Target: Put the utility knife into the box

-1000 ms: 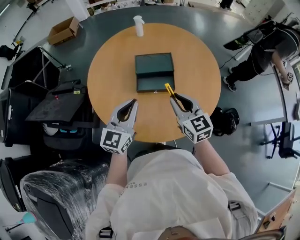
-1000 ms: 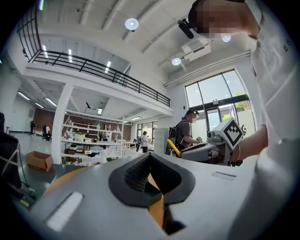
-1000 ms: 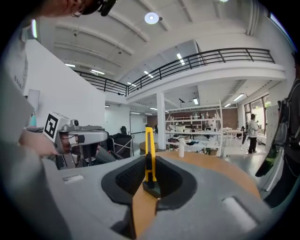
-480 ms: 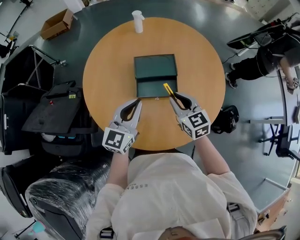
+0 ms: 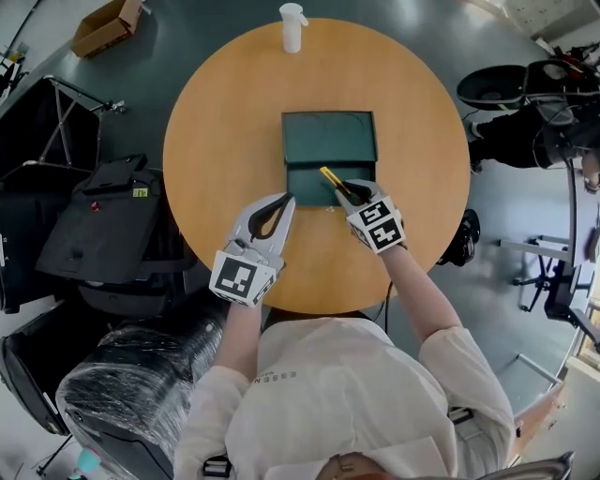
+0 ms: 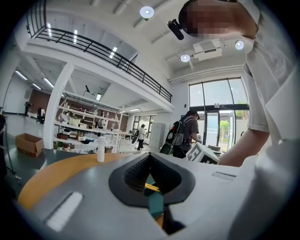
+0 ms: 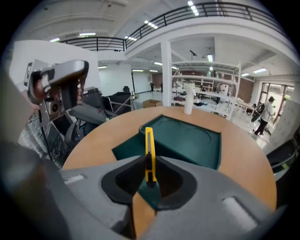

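A dark green box (image 5: 329, 141) lies open in two halves at the middle of the round wooden table (image 5: 216, 122). My right gripper (image 5: 349, 190) is shut on a yellow utility knife (image 5: 330, 178), which points forward over the box's near half. In the right gripper view the utility knife (image 7: 149, 145) stands out between the jaws of my right gripper (image 7: 149, 157), with the box (image 7: 190, 137) just beyond. My left gripper (image 5: 286, 198) is shut and holds nothing, its tip by the box's near left corner. In the left gripper view, my left gripper (image 6: 150, 156) frames a bit of the utility knife (image 6: 151, 187).
A white bottle (image 5: 292, 25) stands at the table's far edge. Black cases and a stand (image 5: 103, 220) crowd the floor at left, and a plastic-wrapped chair (image 5: 112, 394) is at the near left. A cardboard carton (image 5: 103, 25) lies far left. A person (image 6: 187, 136) stands beyond the table.
My right gripper has carried the knife forward and left, from the box's near right corner to over its near half. My left gripper has edged closer to the box.
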### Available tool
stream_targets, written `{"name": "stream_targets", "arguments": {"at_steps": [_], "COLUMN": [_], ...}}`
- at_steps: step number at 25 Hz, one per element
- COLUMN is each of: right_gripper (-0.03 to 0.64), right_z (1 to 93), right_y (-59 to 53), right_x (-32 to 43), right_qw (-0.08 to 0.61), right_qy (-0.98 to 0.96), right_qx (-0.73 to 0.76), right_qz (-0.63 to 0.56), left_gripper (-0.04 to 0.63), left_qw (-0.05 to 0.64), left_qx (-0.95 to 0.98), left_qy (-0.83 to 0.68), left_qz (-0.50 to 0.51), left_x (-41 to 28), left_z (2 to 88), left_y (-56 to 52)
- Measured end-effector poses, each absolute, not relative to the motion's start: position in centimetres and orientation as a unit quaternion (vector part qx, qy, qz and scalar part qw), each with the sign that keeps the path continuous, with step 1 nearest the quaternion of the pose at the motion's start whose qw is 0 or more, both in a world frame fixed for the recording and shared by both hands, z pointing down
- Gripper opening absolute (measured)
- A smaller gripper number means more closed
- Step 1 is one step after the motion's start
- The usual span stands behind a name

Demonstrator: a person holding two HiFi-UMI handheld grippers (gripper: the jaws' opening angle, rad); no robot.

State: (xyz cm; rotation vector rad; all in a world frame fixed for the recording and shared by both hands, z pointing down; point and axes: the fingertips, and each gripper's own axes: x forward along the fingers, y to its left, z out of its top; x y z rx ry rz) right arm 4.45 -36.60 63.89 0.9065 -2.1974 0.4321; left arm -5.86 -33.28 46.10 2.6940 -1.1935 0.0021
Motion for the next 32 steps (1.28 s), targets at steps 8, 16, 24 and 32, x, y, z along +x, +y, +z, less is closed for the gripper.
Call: {"name": "stream_targets", "arguments": {"at_steps": [8,16,24,32], "right_gripper": [0.057,0.057,0.081,-0.008], "right_z": [70.2,72.8,69.7,57.0], "right_y": [-38.0,-38.4,-38.9,-35.4], "right_x": [3.7,2.7,2.0,4.2], "right_qw": [0.443,0.484,0.421,0.227], "right_qy": [-0.825,-0.81,-0.837,-0.892], "right_qx": [0.297,0.261,0.291,0.368], "right_qz": [0.189,0.203,0.195,0.131], "left_gripper": [0.017,0.017,0.017,0.017], "left_qw": [0.124,0.136,0.13,0.104], "left_qx": [0.907,0.894,0.884,0.881], "left_qy": [-0.403,-0.426,-0.449,-0.461], "left_qz": [0.01,0.022,0.029,0.016], "left_x": [-6.5,-8.1,-8.3,-5.6], "left_z": [48.8,50.2,49.8,47.5], "left_y": [-35.3,-36.1,-35.0,-31.4]}}
